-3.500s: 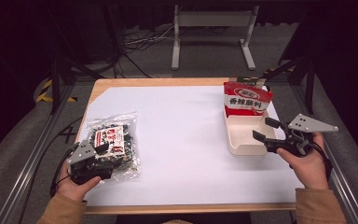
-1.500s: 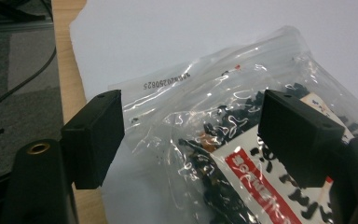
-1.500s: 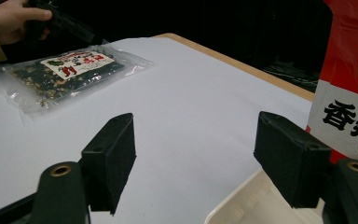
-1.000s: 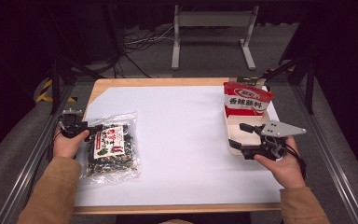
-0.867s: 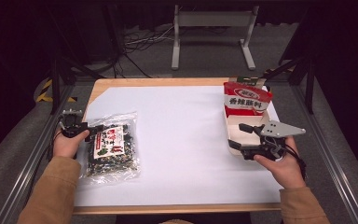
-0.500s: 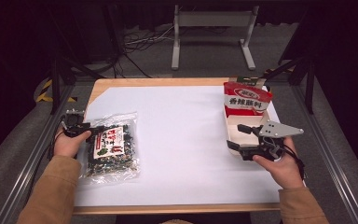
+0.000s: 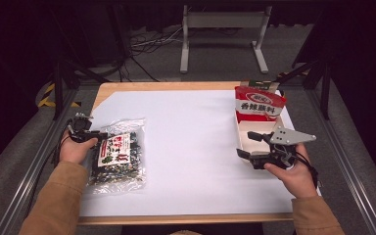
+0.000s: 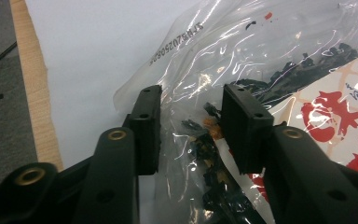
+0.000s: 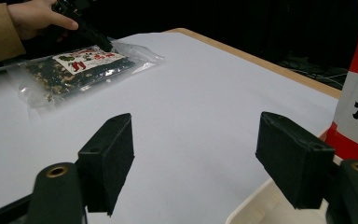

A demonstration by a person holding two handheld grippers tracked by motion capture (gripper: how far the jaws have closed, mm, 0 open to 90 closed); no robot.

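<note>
- High view: the snack bag (image 7: 117, 157) lies flat on the white sheet (image 7: 191, 147) in the lower left of the frame. Its long axis runs from bottom to top of the frame, nearly parallel to the table's left edge; the red-and-white label faces up.
- My left gripper (image 7: 89, 135) sits at the bag's upper-left corner, jaws pointing right, toward the frame's centre.
- Left gripper view: the clear corner of the snack bag (image 8: 261, 93) lies between my 2 jaws. They have just been closing. A gap remains between the pads, with film in it; I cannot tell whether the pads (image 8: 148, 126) press the plastic yet. The bag runs away to the upper right of that frame, with the printed date code along its edge.
- My right gripper (image 7: 247, 144) holds at the right of the high view, jaws pointing left, spread wide and gripping nothing. It is beside the white tray (image 7: 242, 139), which carries an upright red packet (image 7: 259, 104).
- Right gripper view: the snack bag (image 9: 74, 70) sits in the upper left, well apart from my right gripper (image 9: 196, 163).
</note>
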